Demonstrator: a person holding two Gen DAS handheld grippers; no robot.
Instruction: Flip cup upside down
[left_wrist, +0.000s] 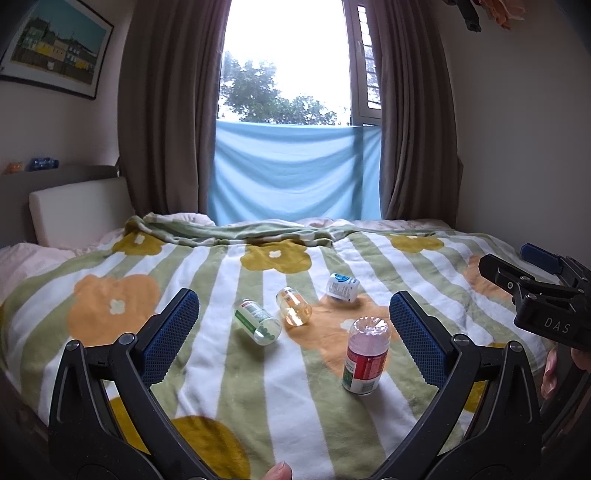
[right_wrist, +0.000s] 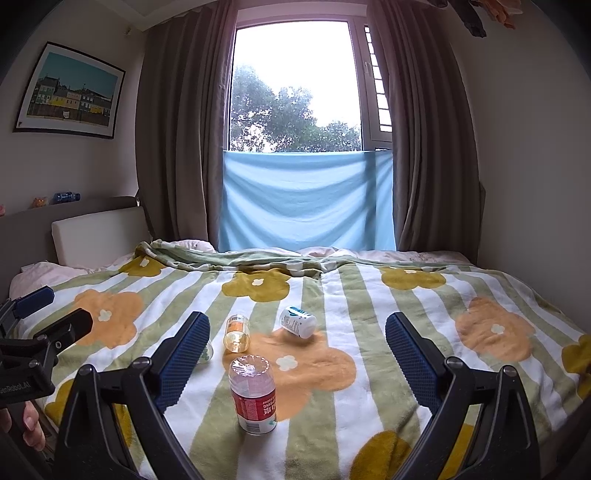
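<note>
Fisheye view from the left wrist: the left gripper has its jaws spread wide and empty over the striped flower-print blanket. Lower right of centre, the clear plastic cup with a red label stands upside down. Three small bottles lie behind it, the green-labelled clear bottle fully visible.

Right wrist view: the right gripper is likewise wide open and empty, the cup low at centre. Its left finger hides most of the green-labelled bottle.
</note>
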